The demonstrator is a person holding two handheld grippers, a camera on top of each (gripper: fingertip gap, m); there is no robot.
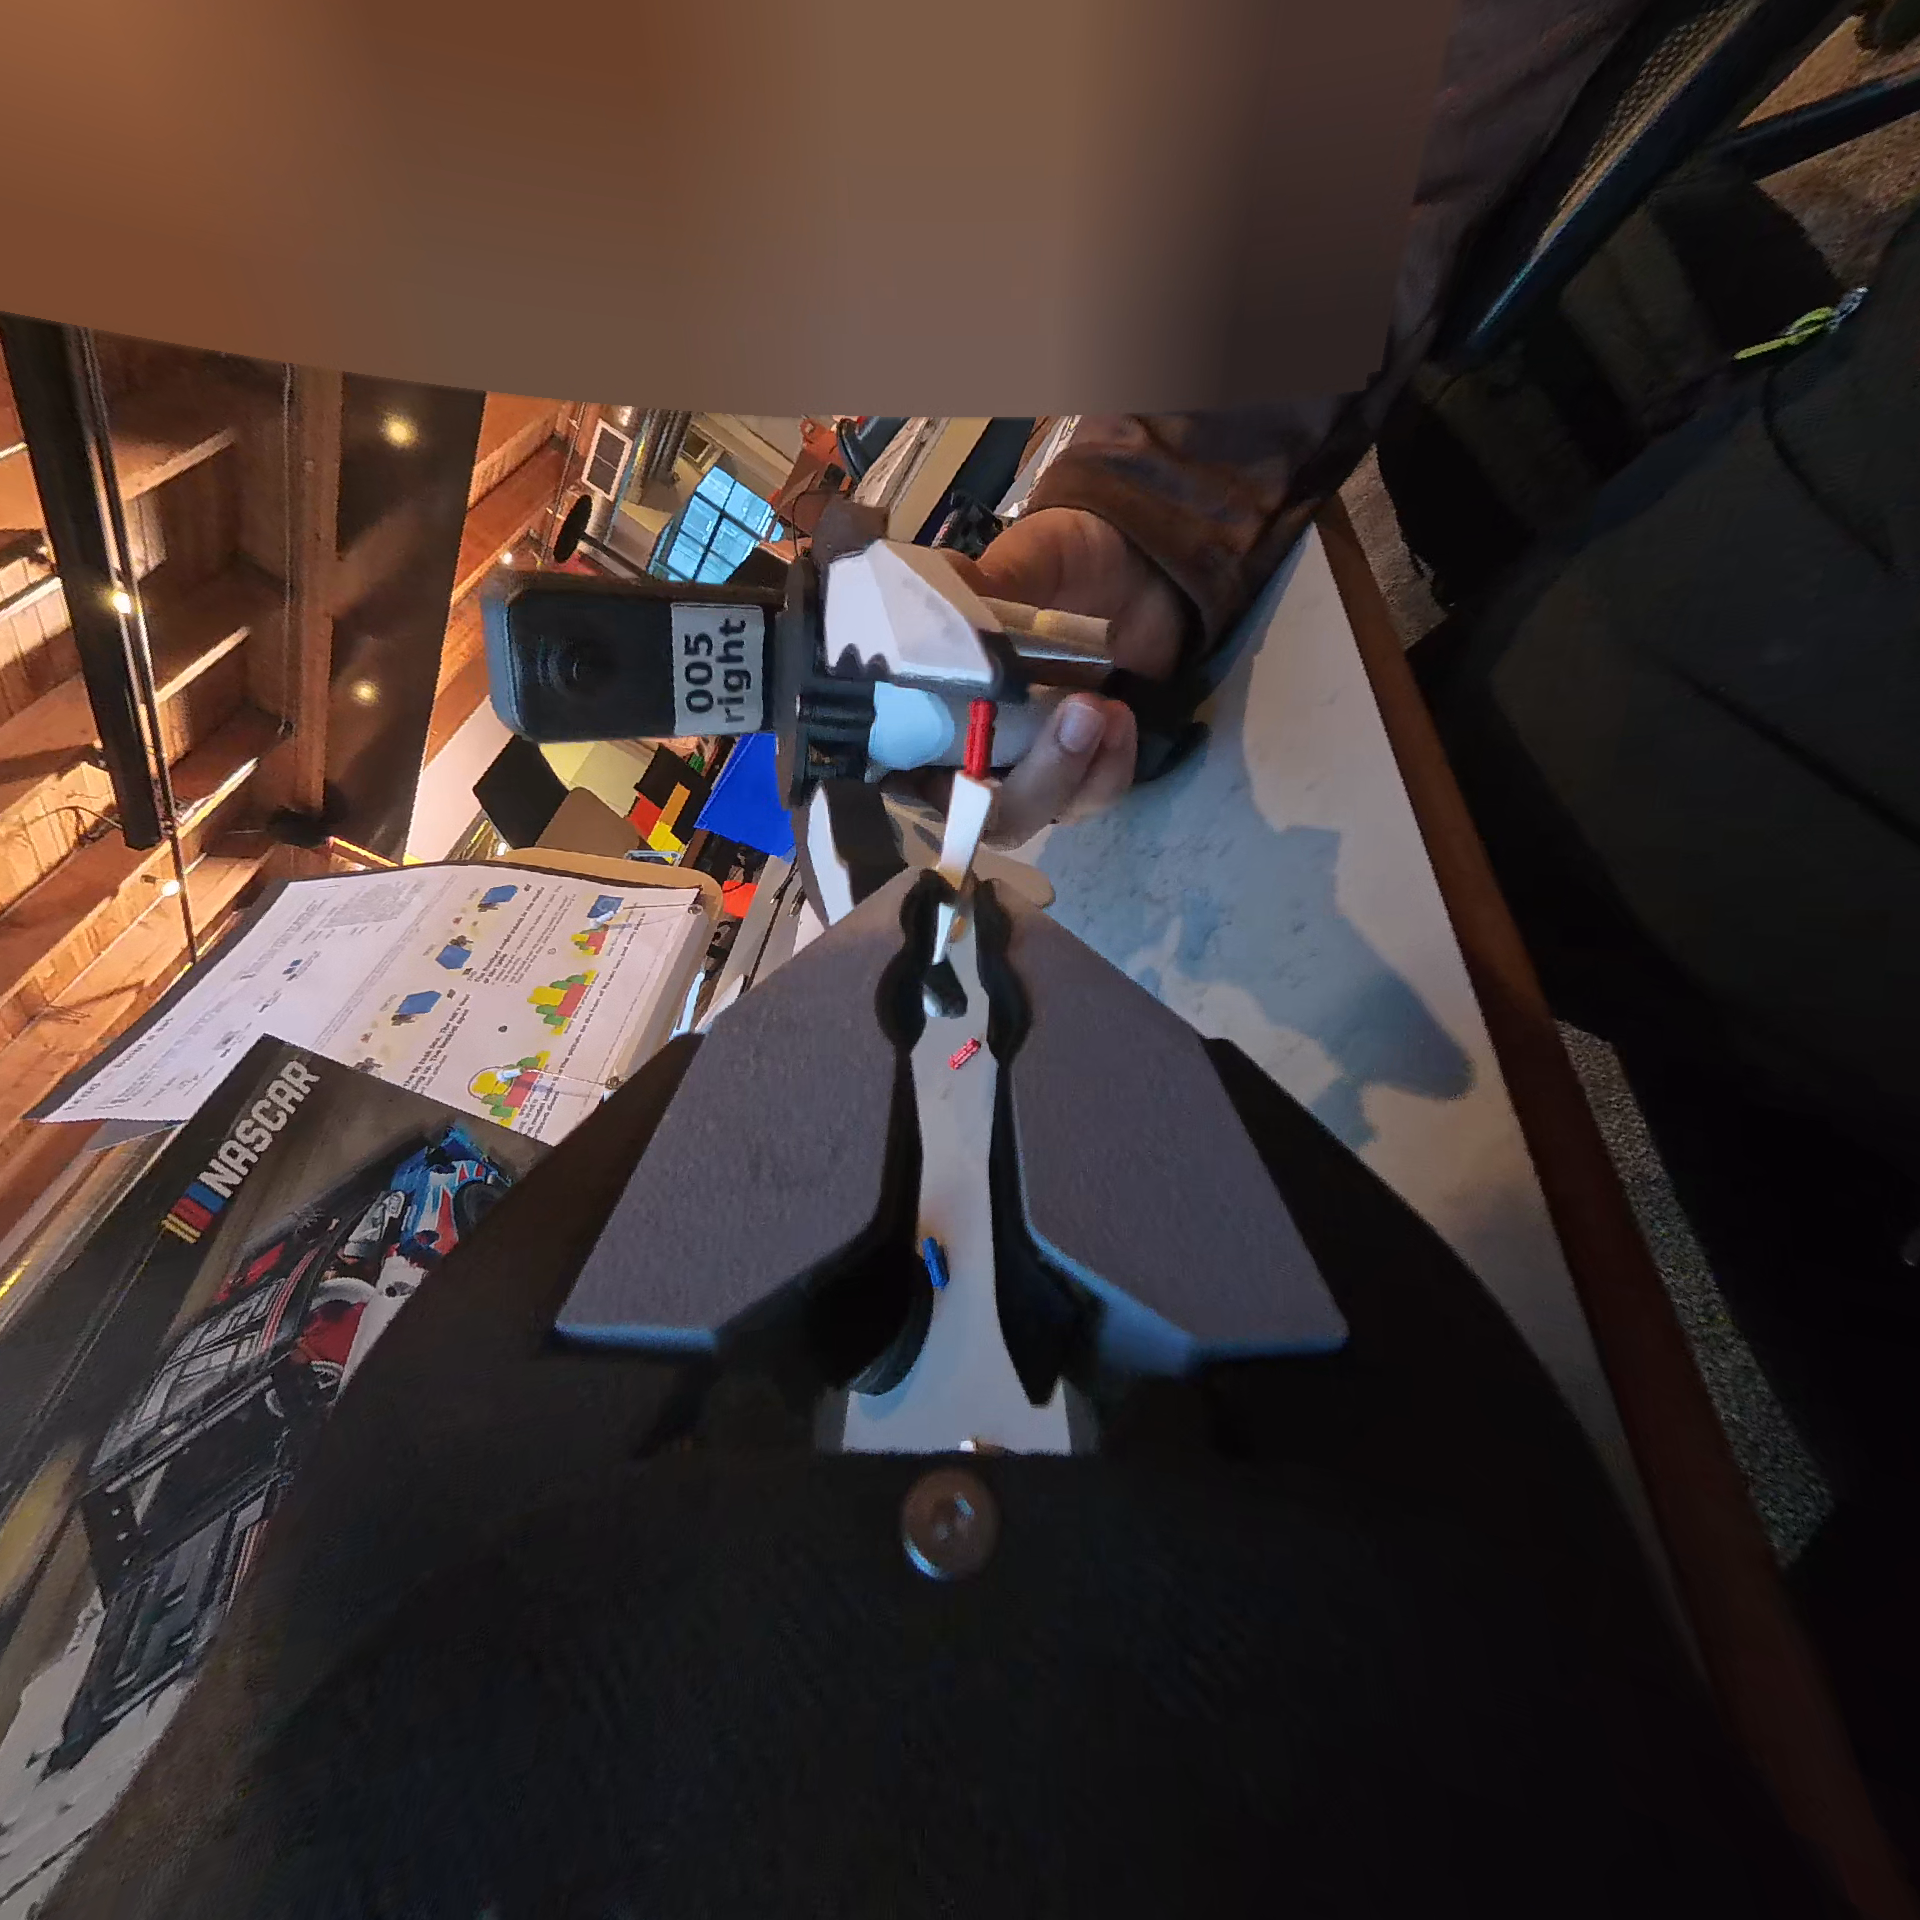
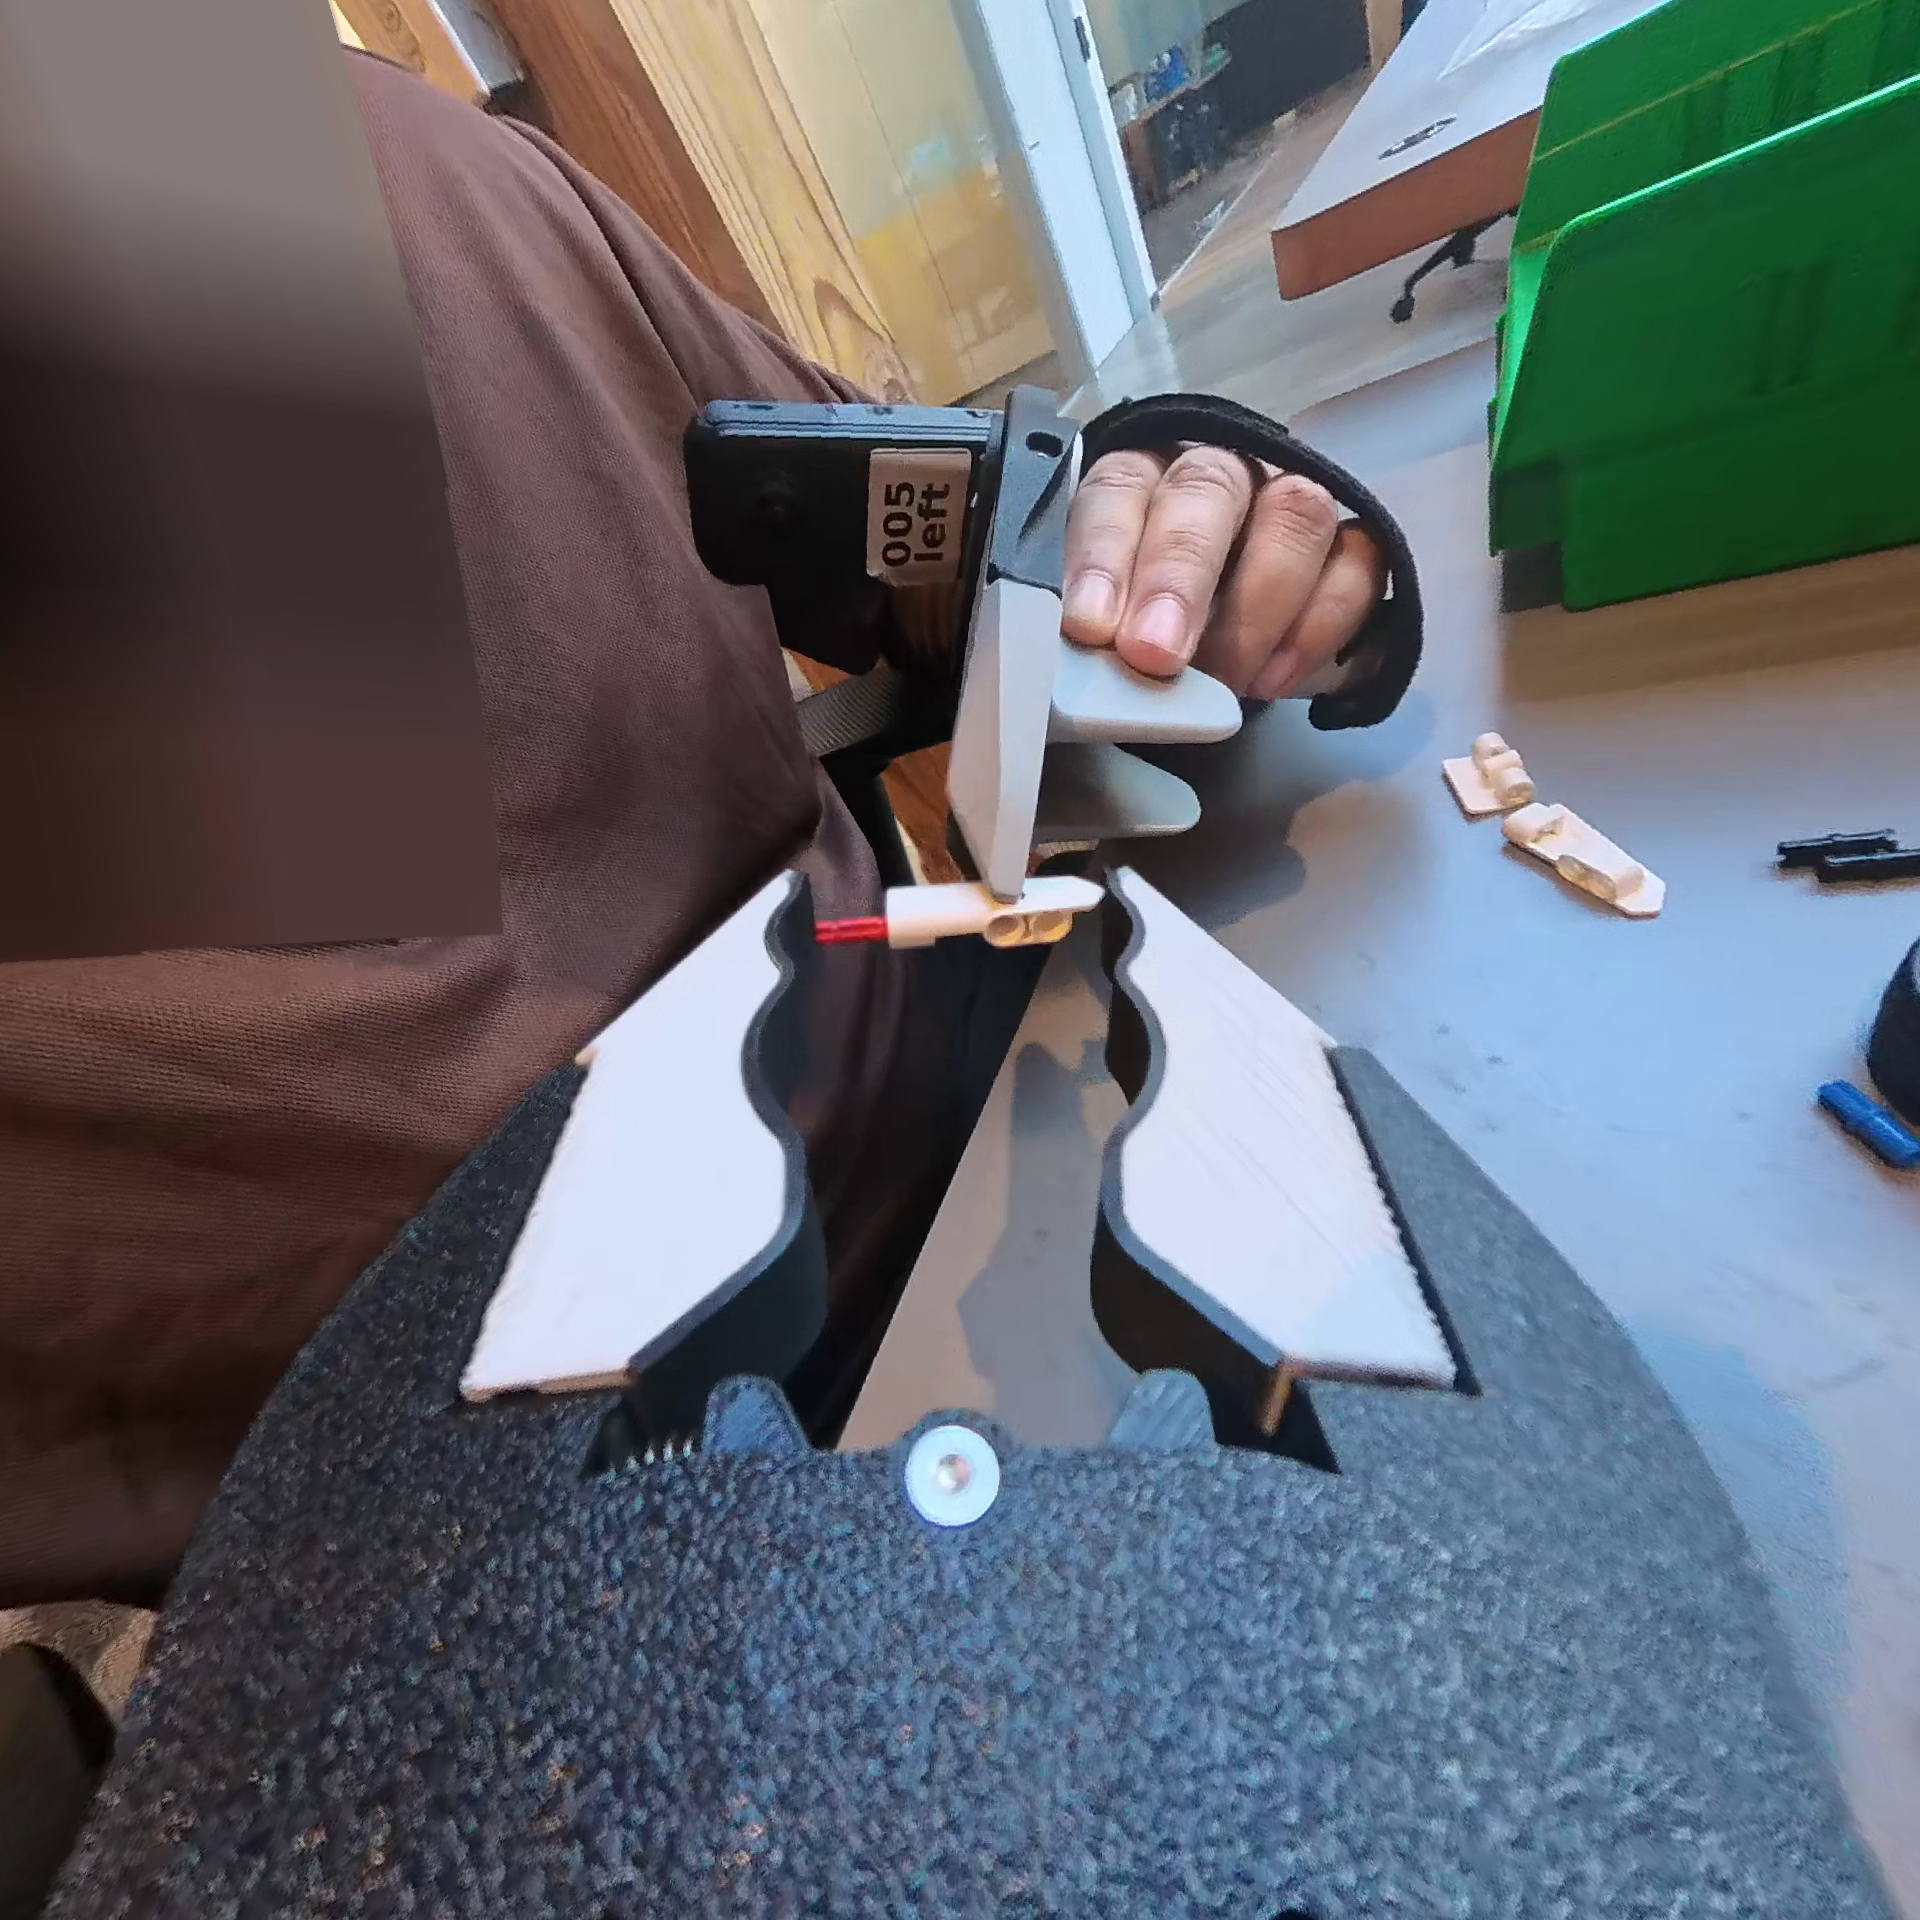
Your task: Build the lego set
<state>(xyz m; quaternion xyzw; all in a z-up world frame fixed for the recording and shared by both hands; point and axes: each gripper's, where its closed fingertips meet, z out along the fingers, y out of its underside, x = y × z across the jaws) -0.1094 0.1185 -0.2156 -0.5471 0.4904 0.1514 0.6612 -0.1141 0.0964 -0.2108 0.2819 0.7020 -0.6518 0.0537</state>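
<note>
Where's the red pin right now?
The short red plastic pin sticks out of one end of the white lego connector piece, which the left tool pinches, held above the grey table just ahead of the open right tool.

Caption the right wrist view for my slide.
Left tool grips a white piece with a red pin; right tool open before it.

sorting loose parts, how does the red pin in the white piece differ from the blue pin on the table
The red pin is plugged into the end of the white piece that the left tool holds up in the air; the blue pin lies loose on the table. Red is half hidden in the piece; blue shows whole. Both are small and rod-shaped.
</note>
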